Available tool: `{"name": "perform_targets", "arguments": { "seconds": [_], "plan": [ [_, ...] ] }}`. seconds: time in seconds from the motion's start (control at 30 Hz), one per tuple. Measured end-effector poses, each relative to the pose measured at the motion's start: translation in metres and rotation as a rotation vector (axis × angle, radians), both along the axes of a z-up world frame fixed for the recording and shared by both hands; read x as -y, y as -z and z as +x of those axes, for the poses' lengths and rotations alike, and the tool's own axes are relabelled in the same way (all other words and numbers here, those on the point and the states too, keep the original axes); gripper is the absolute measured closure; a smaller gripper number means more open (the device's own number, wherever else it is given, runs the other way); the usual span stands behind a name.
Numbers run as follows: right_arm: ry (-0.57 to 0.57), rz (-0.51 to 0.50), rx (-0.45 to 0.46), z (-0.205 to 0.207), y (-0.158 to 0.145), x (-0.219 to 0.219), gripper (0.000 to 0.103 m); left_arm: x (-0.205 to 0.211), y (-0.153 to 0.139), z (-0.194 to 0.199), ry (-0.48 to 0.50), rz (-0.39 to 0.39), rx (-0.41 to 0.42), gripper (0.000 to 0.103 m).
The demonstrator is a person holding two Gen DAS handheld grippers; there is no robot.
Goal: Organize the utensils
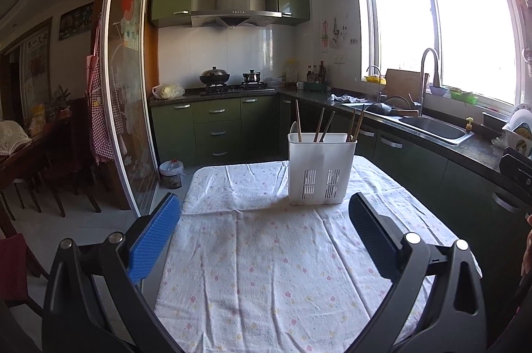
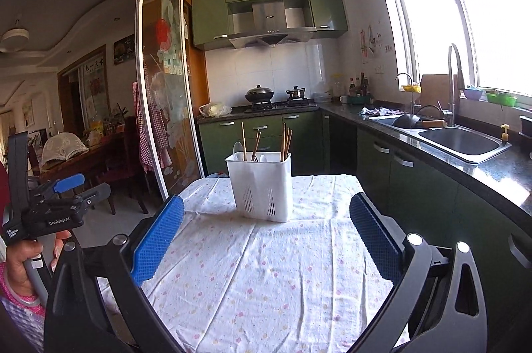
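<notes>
A white plastic utensil holder (image 1: 320,171) stands upright on a table covered with a flowered white cloth (image 1: 266,253). Several brown chopsticks (image 1: 319,126) stick up out of it. In the right wrist view the holder (image 2: 262,186) also shows a white spoon (image 2: 237,149) beside the chopsticks (image 2: 286,140). My left gripper (image 1: 264,213) is open and empty, held above the cloth in front of the holder. My right gripper (image 2: 266,216) is open and empty, also short of the holder. The left gripper shows at the left edge of the right wrist view (image 2: 71,186).
A green kitchen counter with a steel sink (image 1: 435,126) and tap runs along the right, close to the table. A stove with pots (image 1: 229,80) is at the back. A glass sliding door (image 1: 129,106) and dining chairs stand to the left.
</notes>
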State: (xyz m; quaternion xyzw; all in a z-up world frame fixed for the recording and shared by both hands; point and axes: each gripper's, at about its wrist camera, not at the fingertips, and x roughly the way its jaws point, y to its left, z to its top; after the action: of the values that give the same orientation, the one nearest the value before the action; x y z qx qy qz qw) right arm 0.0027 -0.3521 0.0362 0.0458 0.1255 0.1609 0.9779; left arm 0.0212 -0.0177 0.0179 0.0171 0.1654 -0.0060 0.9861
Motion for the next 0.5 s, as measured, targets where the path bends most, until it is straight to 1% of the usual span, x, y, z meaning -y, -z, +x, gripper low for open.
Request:
{"name": "perform_targets", "arguments": {
  "seconds": [0.1,0.17,0.5],
  "plan": [
    [0.012,-0.024,0.021,-0.004,-0.006,-0.004,0.005,0.005,-0.001,-0.003,0.009,0.015,0.002,0.007],
    [0.012,-0.019,0.03,-0.006,-0.008,-0.004,0.005,0.007,0.0,-0.003,0.012,0.019,0.0,0.007],
    [0.014,-0.015,0.014,0.0,-0.008,-0.001,0.005,0.012,0.003,0.003,0.015,0.019,-0.016,0.007]
  ]
}}
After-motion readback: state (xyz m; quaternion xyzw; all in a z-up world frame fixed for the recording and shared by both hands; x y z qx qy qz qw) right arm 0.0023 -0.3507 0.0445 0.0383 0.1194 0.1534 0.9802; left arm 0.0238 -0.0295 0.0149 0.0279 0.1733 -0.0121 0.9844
